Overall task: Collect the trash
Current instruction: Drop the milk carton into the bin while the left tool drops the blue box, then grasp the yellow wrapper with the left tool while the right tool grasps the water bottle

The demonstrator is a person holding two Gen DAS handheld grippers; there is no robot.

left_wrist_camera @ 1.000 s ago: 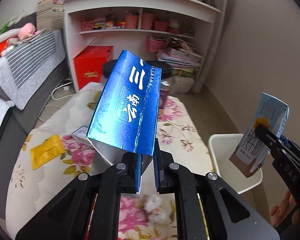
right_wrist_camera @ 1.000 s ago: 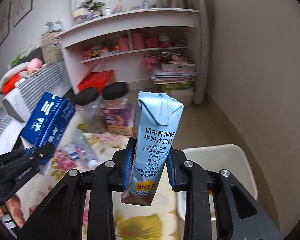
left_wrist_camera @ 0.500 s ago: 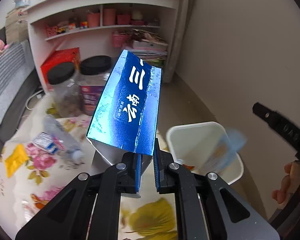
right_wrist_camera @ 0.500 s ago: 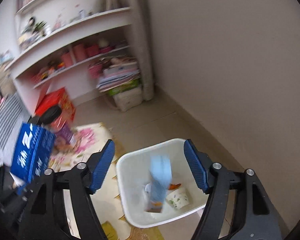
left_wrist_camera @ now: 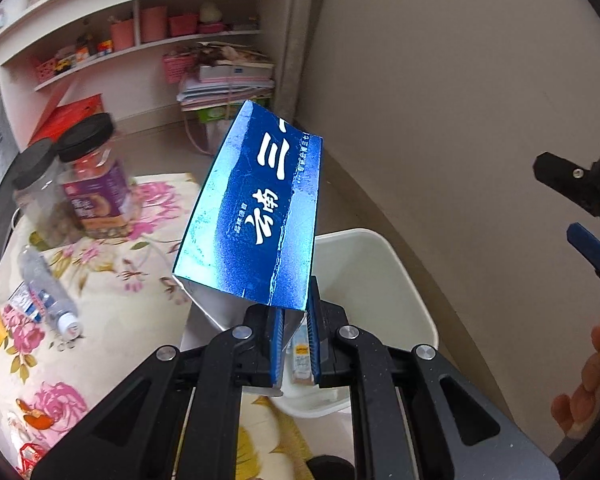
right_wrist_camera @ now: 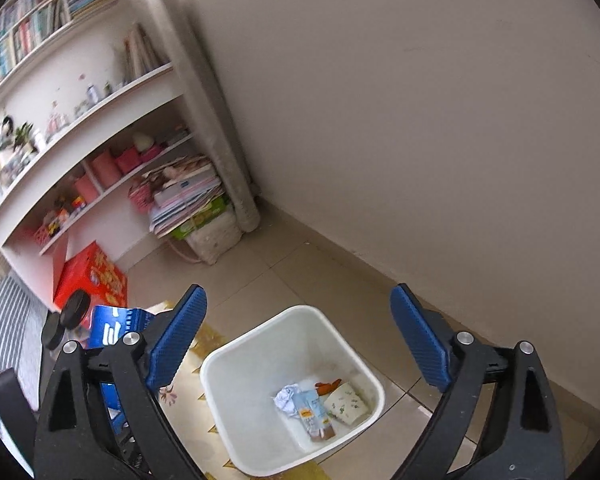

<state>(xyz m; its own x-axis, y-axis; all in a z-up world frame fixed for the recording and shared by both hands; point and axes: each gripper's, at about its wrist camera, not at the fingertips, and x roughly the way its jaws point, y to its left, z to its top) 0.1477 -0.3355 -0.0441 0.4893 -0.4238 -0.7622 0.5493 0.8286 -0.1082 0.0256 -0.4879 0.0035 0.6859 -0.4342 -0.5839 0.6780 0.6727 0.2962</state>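
Blue glossy carton (left_wrist_camera: 256,216) (white lettering), silver underside, edges creased.

Soft, even daylight fills both views — no hard shadows. The blue carton (left_wrist_camera: 256,216) shows a pale sheen. The jars (left_wrist_camera: 88,188) are smeared by motion blur. Fisheye bending curves the shelves (right_wrist_camera: 80,160), and dark vignettes ring the edges.

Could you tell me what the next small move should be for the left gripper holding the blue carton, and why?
Probably carry the left gripper slightly further over the white plastic bin, then release. It is shut on the flattened blue cardboard carton, which hangs over the bin's near edge, while the right gripper is opening, empty, above the milk carton lying inside.
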